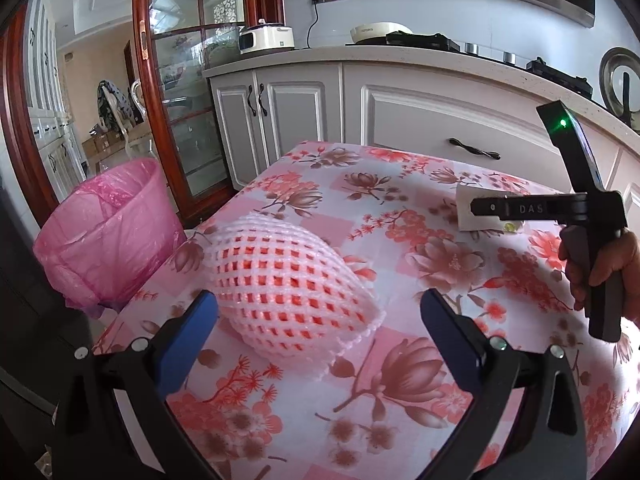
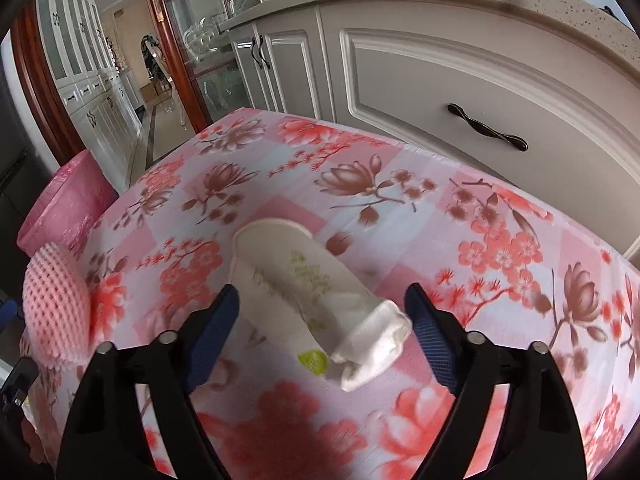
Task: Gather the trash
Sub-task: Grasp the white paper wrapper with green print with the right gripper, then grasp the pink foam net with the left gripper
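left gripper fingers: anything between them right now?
Yes: the foam fruit net lies on the table between the open left gripper fingers, per the left wrist view.

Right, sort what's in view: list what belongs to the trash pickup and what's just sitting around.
Part of the job:
- foam fruit net, ahead of the open left gripper
- white wrapper, between the open jaws of the right gripper
- pink-lined bin beside the table

Just lying about:
- white appliance on the counter
- floral tablecloth
- cabinets
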Motion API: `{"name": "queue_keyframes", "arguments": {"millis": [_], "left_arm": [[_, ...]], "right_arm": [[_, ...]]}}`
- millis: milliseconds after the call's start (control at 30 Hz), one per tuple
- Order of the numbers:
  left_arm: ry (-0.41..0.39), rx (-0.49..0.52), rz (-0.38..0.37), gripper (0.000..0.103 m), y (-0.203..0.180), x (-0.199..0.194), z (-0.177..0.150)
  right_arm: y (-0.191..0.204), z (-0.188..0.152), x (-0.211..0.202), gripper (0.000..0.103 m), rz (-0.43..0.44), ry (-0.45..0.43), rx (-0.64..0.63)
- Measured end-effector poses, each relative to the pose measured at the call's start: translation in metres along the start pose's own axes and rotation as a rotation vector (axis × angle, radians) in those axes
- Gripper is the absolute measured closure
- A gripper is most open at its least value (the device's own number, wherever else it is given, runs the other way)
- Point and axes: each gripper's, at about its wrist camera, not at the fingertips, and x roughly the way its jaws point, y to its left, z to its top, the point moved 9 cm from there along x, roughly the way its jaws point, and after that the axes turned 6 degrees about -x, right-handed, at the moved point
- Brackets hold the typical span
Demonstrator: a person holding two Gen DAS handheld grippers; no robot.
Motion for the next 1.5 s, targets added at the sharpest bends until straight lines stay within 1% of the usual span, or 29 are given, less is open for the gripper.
{"name": "queue_keyframes", "arguments": {"millis": [33, 100, 200, 300, 367, 467, 600, 633, 667, 733, 767, 800, 833, 933, 1033, 1167, 1333, 1500], "left_arm": [[-0.003, 0.001, 0.003, 0.005, 0.0, 0.0, 0.001], [-0.004, 0.007, 0.011, 0.005, 0.001, 0.0, 0.0], [0.004, 0.004, 0.028, 0.005, 0.005, 0.002, -0.001], [0.006, -0.007, 0.029, 0.005, 0.009, 0.002, -0.001], [0.004, -0.012, 0.028, 0.005, 0.011, 0.0, -0.002], [0.002, -0.019, 0.022, 0.005, 0.013, -0.003, -0.003], [0.002, -0.019, 0.023, 0.005, 0.015, -0.005, -0.002], [0.002, -0.019, 0.023, 0.005, 0.016, -0.005, -0.002], [0.0, -0.02, 0.024, 0.005, 0.017, -0.006, -0.002], [-0.005, -0.022, 0.031, 0.005, 0.022, -0.007, -0.001], [-0.007, -0.023, 0.033, 0.005, 0.024, -0.008, -0.001], [-0.01, -0.027, 0.037, 0.005, 0.027, -0.008, 0.0], [-0.011, -0.031, 0.04, 0.005, 0.03, -0.009, 0.0], [0.006, -0.057, 0.052, 0.005, 0.038, -0.007, -0.003], [0.008, -0.088, 0.044, 0.005, 0.043, -0.009, -0.002], [0.005, -0.078, 0.042, 0.005, 0.043, -0.015, -0.004], [0.026, -0.101, 0.031, 0.005, 0.046, -0.02, -0.012], [0.058, -0.139, 0.011, 0.005, 0.044, -0.019, -0.018]], "right_arm": [[0.002, -0.002, -0.002, 0.029, 0.001, -0.002, -0.001], [0.01, -0.009, -0.008, 0.037, -0.002, 0.002, -0.011], [0.023, -0.017, -0.018, 0.038, 0.021, -0.003, -0.022], [0.027, -0.017, -0.02, 0.038, 0.001, -0.003, -0.033], [0.026, -0.014, -0.016, 0.037, -0.016, 0.008, -0.021], [0.024, -0.006, -0.009, 0.037, -0.032, -0.001, -0.007], [0.024, -0.002, 0.003, 0.038, -0.05, 0.017, 0.011], [0.025, -0.003, 0.005, 0.04, -0.057, 0.021, 0.008], [0.026, -0.004, 0.006, 0.046, -0.066, 0.026, 0.002], [0.03, -0.007, 0.005, 0.05, -0.07, 0.019, -0.002], [0.033, -0.008, 0.003, 0.056, -0.073, 0.014, -0.005], [0.035, -0.008, -0.002, 0.062, -0.085, 0.001, -0.01], [0.036, -0.009, -0.008, 0.062, -0.104, -0.011, -0.009], [0.039, -0.016, -0.025, 0.062, -0.117, -0.039, 0.024], [0.044, -0.027, -0.039, 0.062, -0.127, -0.055, 0.04], [0.054, -0.047, -0.067, 0.063, -0.133, -0.087, 0.077], [0.066, -0.074, -0.105, 0.062, -0.157, -0.131, 0.095], [0.074, -0.092, -0.128, 0.062, -0.159, -0.147, 0.096]]}}
